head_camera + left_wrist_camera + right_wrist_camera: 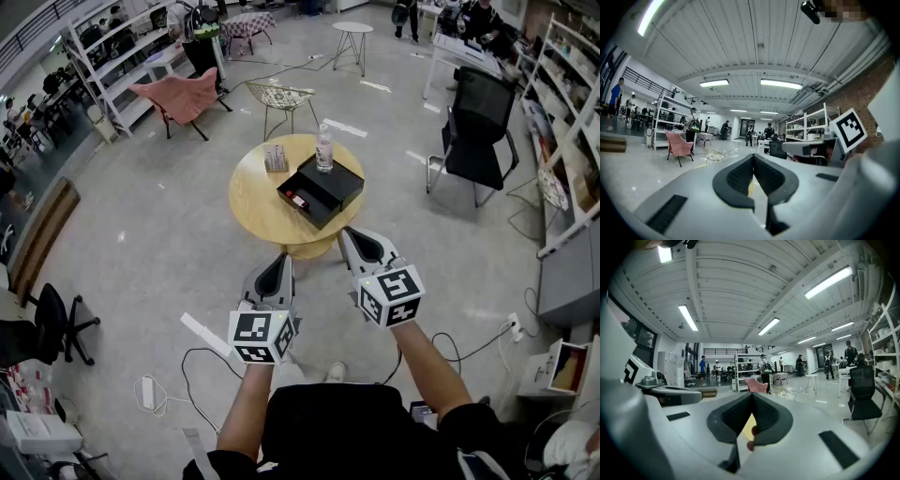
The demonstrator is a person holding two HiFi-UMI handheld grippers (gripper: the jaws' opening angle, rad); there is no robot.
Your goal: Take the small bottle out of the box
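A black box [321,190] lies open on the round wooden table [253,202] ahead of me. A small item with a red patch [299,200] rests in its near half; it is too small to identify. A clear water bottle [324,148] stands upright at the box's far edge. My left gripper [281,258] and right gripper [349,232] hang side by side in the air, short of the table's near rim. Both are shut with nothing between the jaws. The left gripper view shows its pads [740,176] meeting at the tips, and the right gripper view shows the same for its pads [764,416].
A small carton [275,157] stands on the table's far left. A wire chair [278,97] and a pink chair [183,97] are behind the table, and a black office chair [478,141] is to the right. Cables [202,356] lie on the floor by my feet. Shelving [117,56] lines the left wall.
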